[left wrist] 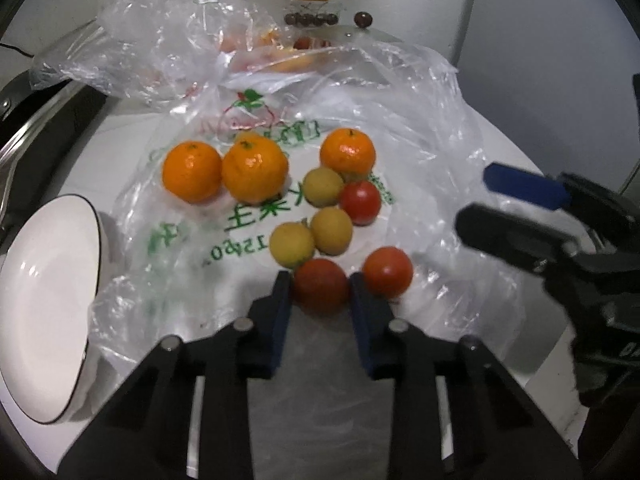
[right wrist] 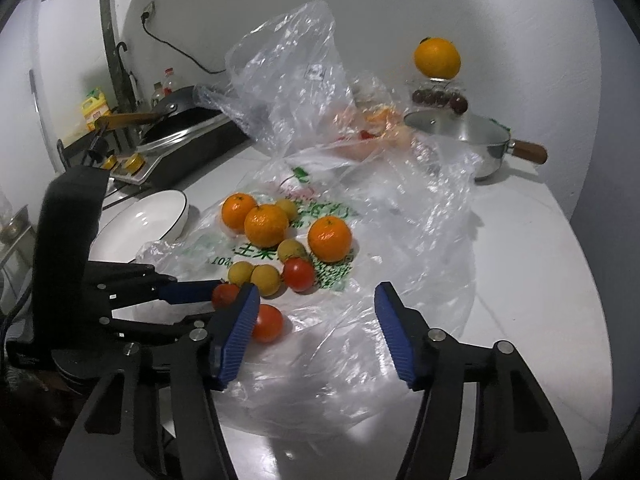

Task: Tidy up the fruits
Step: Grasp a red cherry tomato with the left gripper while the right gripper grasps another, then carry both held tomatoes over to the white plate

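Left claw (left wrist: 320,286), at the lower centre of its own view, is clenched on a red tomato (left wrist: 320,284); both blue pads press against the fruit's sides. Right claw (right wrist: 316,304) stands released at the lower centre of its view, with only crumpled film of the plastic bag (right wrist: 360,340) between its fingers; no fruit is gripped.

The printed plastic bag lies spread on the white desk (right wrist: 520,280). On it, at frame centre of the left wrist view:
- three oranges (left wrist: 254,170) in a loose row, two of them touching;
- three small yellow fruits (left wrist: 291,244) clustered below them;
- a second tomato (left wrist: 360,202) beside the yellow fruits;
- a third tomato (left wrist: 388,272) just right of the gripped one.

A white bowl (left wrist: 44,304) with a dark rim sits at the left edge. A steel saucepan (right wrist: 472,140) with a wooden handle stands at the upper right of the right wrist view.
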{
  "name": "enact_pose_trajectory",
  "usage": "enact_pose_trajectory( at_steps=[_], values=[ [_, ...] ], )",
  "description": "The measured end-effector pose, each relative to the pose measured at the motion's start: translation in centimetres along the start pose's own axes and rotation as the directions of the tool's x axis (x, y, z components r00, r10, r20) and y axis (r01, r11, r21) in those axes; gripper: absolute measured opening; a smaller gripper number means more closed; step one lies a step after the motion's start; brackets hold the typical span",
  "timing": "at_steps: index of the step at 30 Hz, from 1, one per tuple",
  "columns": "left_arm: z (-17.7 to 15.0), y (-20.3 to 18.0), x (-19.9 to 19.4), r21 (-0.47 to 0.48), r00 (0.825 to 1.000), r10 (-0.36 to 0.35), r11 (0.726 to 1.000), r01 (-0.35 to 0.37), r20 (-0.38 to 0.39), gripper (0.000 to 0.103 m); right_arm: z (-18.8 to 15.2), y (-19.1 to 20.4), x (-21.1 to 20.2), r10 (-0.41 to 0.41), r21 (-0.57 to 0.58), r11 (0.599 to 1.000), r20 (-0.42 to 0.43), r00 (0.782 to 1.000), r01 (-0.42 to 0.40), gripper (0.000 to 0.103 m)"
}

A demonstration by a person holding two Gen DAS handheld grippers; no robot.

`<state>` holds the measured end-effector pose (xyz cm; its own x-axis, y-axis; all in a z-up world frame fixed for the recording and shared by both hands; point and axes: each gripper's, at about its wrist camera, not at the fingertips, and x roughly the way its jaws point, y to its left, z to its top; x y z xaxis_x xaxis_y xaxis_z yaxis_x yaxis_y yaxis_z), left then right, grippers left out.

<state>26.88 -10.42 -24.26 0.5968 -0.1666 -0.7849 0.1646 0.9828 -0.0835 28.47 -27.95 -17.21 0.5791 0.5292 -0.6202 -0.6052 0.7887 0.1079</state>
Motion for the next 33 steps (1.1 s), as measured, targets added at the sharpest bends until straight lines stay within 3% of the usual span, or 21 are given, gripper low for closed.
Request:
enact_pose_trajectory(
  at_steps=[3, 8, 10, 17, 20, 33],
  values=[
    [-0.2, 0.1, -0.4, 0.003, 1.000, -0.020, 1.000, 0.020, 0.004, 0.029, -0.1, 0.5, 0.8, 0.018, -0.002, 1.000, -0.023, 1.000, -0.018, 0.052],
    [-0.4, 0.7, -1.3, 0.010, 1.000, -0.025, 1.000, 0.025, 0.016, 0.029, -0.2, 1.9, 2.0, 0.050, -0.030, 0.998, -0.054, 0.997, -0.051, 0.049],
    [-0.5, 1.1, -1.6, 0.011, 1.000, -0.022, 1.000, 0.022, 0.021, 0.029, -0.3, 2.2, 2.6, 0.058, -0.036, 0.998, -0.073, 0.996, -0.061, 0.044],
    [-1.0, 2.2, -2.9, 0.012, 0.999, -0.013, 1.000, 0.012, 0.039, 0.029, -1.1, 3.3, 3.9, 0.061, -0.042, 0.997, -0.124, 0.990, -0.067, 0.042],
    [-1.1, 2.8, -3.5, 0.011, 0.999, -0.015, 1.000, 0.014, 0.053, 0.029, -1.1, 3.9, 4.3, 0.041, -0.053, 0.997, -0.136, 0.990, -0.049, 0.031],
    [-1.2, 5.7, -6.4, 0.001, 0.992, -0.030, 1.000, 0.030, 0.125, 0.029, 0.2, 5.7, 4.3, 0.007, -0.065, 0.998, -0.117, 0.993, -0.015, 0.030]
  ],
)
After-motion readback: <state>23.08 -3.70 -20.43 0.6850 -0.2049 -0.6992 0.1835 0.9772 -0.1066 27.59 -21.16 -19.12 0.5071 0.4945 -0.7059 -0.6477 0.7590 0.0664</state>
